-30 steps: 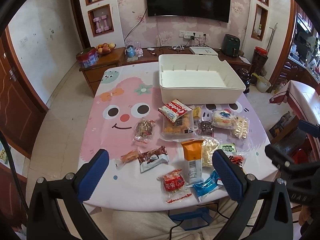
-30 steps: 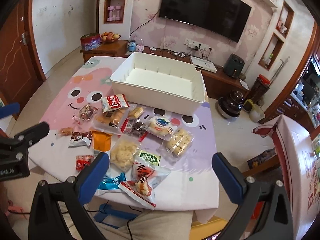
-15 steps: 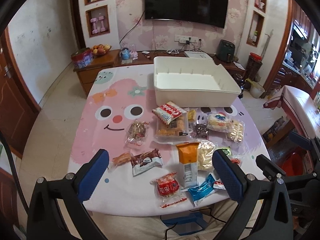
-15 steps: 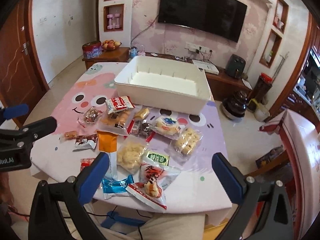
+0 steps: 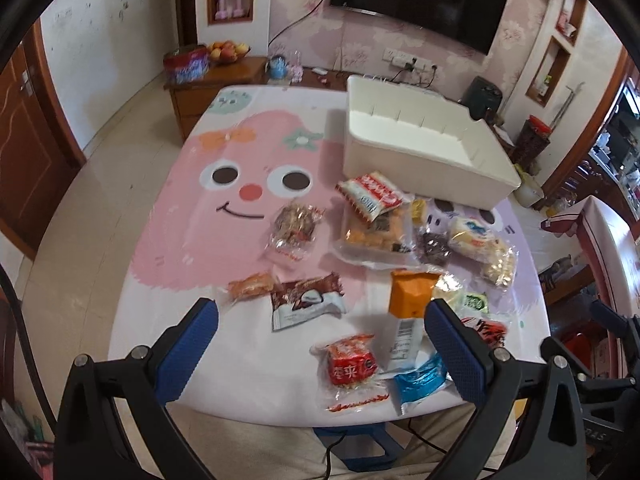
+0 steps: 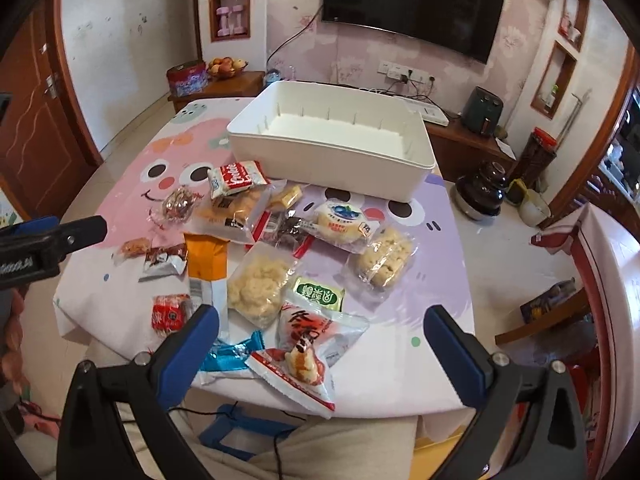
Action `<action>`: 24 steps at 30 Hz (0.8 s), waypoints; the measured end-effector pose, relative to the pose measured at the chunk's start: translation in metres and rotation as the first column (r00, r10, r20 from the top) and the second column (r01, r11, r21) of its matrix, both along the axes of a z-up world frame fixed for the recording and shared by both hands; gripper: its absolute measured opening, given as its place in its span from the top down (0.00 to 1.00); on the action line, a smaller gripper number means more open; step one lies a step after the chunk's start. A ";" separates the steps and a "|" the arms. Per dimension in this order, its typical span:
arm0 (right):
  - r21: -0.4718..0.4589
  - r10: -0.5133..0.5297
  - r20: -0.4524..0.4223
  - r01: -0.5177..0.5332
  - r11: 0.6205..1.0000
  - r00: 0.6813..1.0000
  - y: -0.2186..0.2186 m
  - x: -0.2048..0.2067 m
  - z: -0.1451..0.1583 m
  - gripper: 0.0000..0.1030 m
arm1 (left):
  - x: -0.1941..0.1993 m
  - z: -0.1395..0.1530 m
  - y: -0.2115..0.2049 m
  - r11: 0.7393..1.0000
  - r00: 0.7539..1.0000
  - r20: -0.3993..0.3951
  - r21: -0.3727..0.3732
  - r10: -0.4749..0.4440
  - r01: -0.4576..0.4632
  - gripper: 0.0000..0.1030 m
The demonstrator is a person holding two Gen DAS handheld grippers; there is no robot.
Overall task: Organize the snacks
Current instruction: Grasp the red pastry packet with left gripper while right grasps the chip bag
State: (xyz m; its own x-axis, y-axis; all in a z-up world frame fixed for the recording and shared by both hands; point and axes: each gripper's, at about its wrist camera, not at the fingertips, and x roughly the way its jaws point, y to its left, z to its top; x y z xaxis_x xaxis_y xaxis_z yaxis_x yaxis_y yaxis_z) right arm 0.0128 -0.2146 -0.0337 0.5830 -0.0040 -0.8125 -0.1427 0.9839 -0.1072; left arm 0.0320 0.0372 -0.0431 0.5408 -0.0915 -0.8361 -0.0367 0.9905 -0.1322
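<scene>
- Blue-padded fingers (image 5: 188, 344) of the left gripper (image 5: 320, 348) stand wide apart and hold nothing; it hovers above the near edge of the table (image 5: 168, 264).
- Between its fingers in the left wrist view lie a red packet (image 5: 352, 364) and, farther in, a brown-and-white chocolate wrapper (image 5: 306, 304).
- Right gripper (image 6: 320, 344) is likewise spread wide and empty, above the near edge on the other side.
- Just ahead of it lie a white-and-red pouch (image 6: 308, 344) at the table's edge, a blue foil packet (image 6: 230, 354) touching that pouch, and a small green packet (image 6: 319, 293) just beyond.
- Farther out: an orange-topped sachet (image 6: 206, 258), a clear bag of pale puffs (image 6: 258, 284), a bag of round cookies (image 6: 384, 258) and a blueberry-labelled bun (image 6: 342, 222).
- Nearest the bin, a red-and-white biscuit pack (image 6: 236, 178) rests on a clear tray of golden pieces (image 6: 236, 210).
- White plastic bin (image 6: 332, 160) stands at the far side of the table with nothing in it; all snacks lie outside it.
- Cartoon-face cloth (image 5: 240, 196) covers the table.
</scene>
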 end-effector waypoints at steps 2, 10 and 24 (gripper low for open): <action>-0.029 0.028 0.012 -0.028 0.999 1.000 -0.002 -0.001 -0.001 0.01 | 0.001 -0.008 0.001 1.000 1.000 -0.014 -0.002 -0.005 0.005 0.01; -0.020 0.176 -0.055 -0.178 0.984 0.983 -0.011 -0.012 -0.026 0.06 | 0.000 -0.038 0.003 1.000 0.998 -0.060 0.015 -0.018 0.019 0.01; 0.084 0.155 -0.227 -0.139 0.987 0.962 -0.014 0.002 -0.081 0.13 | -0.001 -0.100 -0.022 0.988 0.979 -0.148 0.051 -0.140 0.148 0.02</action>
